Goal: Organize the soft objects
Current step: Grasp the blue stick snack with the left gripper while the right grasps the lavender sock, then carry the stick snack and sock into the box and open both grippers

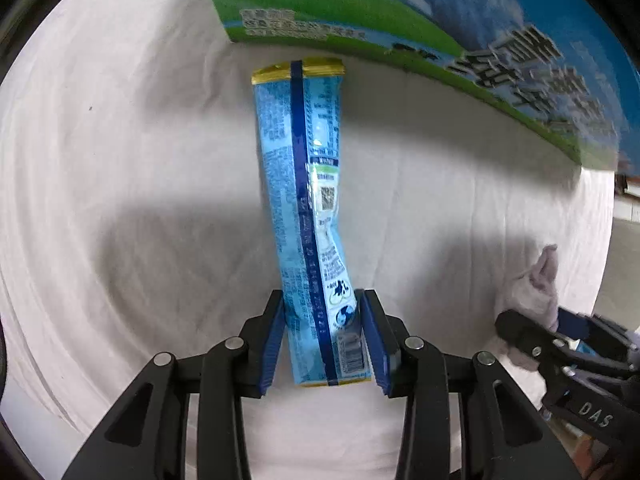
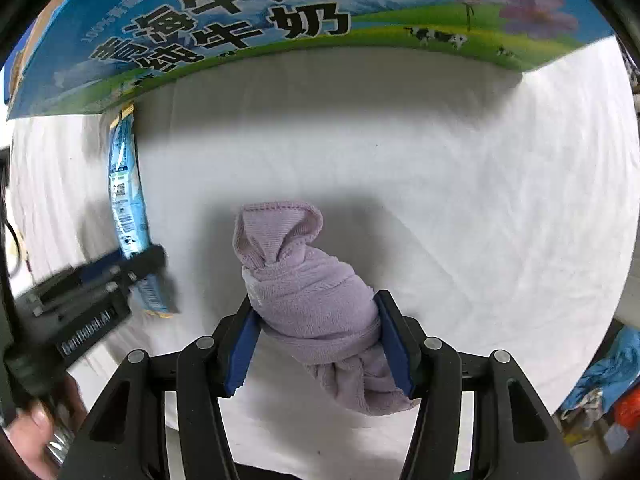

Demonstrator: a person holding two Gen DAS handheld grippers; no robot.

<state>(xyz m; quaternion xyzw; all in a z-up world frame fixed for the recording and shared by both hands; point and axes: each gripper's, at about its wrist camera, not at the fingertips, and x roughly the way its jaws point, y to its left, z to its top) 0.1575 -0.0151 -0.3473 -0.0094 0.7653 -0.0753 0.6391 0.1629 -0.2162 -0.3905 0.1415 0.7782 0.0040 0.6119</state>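
1. Left tongs point(image 1: 322, 336) clamped on the blue packet point(image 1: 304, 200), frame centre; slick wrapper could slide out.
2. Right tongs point(image 2: 318, 340) squeezing the purple towel point(image 2: 308, 292), lower centre; it might unroll.

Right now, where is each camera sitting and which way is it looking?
Left wrist: on the left gripper, facing steeply down along its fingers at a blue packet pinched between the pads on the white cloth; the right gripper shows at right.
Right wrist: on the right gripper, facing down at a rolled purple towel pressed between its pads; the left gripper and a hand show at left.
Shared: packet, towel, white cloth, milk carton box.
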